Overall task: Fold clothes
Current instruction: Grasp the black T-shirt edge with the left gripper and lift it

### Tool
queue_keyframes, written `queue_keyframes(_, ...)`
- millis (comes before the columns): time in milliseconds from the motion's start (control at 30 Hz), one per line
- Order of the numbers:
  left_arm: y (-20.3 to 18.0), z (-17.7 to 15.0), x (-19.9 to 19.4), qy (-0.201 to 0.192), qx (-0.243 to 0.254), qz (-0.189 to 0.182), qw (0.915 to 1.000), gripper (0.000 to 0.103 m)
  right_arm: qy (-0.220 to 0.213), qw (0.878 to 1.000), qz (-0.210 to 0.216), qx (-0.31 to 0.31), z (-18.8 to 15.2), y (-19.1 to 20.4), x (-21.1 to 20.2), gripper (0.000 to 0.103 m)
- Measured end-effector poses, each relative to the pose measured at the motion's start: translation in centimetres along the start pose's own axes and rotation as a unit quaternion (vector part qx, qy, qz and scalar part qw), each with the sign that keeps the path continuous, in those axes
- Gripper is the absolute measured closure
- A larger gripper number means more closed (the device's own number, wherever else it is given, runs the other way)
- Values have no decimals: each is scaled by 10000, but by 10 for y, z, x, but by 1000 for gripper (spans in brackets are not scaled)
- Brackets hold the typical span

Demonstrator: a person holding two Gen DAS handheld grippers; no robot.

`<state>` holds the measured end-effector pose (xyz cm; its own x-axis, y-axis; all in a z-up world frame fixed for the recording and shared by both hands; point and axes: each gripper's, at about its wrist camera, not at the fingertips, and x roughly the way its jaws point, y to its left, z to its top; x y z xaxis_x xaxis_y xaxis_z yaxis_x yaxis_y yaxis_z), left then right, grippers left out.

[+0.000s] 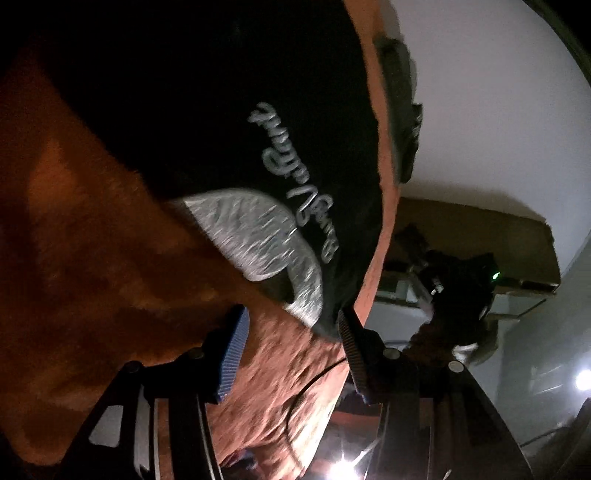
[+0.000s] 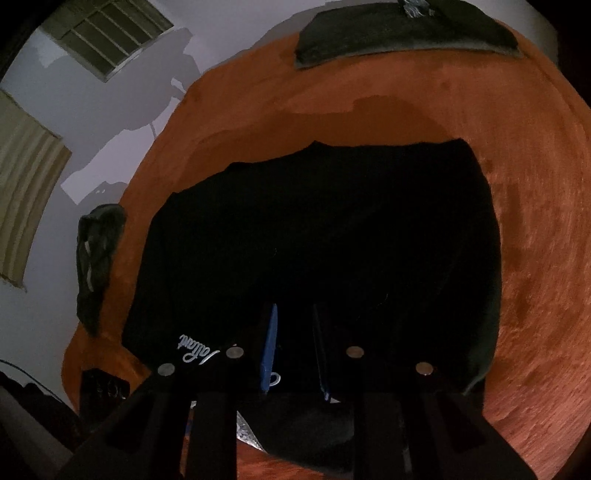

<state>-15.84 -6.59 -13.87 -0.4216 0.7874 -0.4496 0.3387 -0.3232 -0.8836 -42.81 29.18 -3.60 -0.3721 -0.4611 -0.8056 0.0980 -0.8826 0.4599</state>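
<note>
A black T-shirt [image 2: 314, 236] with pale script lettering [image 1: 295, 184] and a silvery printed patch [image 1: 258, 236] lies spread on an orange, fuzzy blanket [image 2: 517, 147] that covers the work surface. In the right wrist view the shirt fills the middle of the blanket, its far edge lying roughly straight across.

The right gripper [image 2: 293, 347] sits low over the shirt's near edge, its blue-padded fingers [image 2: 271, 343] drawn fairly close together with dark cloth between them; it seems to be pinching the fabric, though the dim light leaves that uncertain.

The left gripper [image 1: 291, 350] hovers at the shirt's printed corner with its fingers spread wide apart, holding nothing.

Farther out, a dark green folded garment [image 2: 406, 37] lies at the blanket's far edge, and another dark crumpled garment [image 2: 96, 258] hangs over its left side. Beyond are a pale wall [image 2: 110, 110] and a window [image 2: 107, 33].
</note>
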Motion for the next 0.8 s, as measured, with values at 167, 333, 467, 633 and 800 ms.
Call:
queue_keyframes(167, 10, 5, 13, -184, -375, 198, 9989, 51, 25, 9999, 41, 120, -3, 0, 1, 85)
queue_keyframes(333, 11, 6, 17, -298, -431, 261, 9983, 51, -20, 9999, 37, 124, -3, 2, 2, 85)
queue_keyframes(467, 14, 10, 25, -405, -575, 80, 9975, 51, 4, 9997, 98, 219, -5, -1, 3, 85)
queue_keyframes(633, 14, 11, 34, -582, -682, -198, 9958, 53, 63, 9998, 108, 158, -8, 2, 1, 85)
queue_keyframes(800, 13, 6, 41, -546, -796, -393, 9946, 58, 52, 9999, 85, 108, 2, 4, -1, 85)
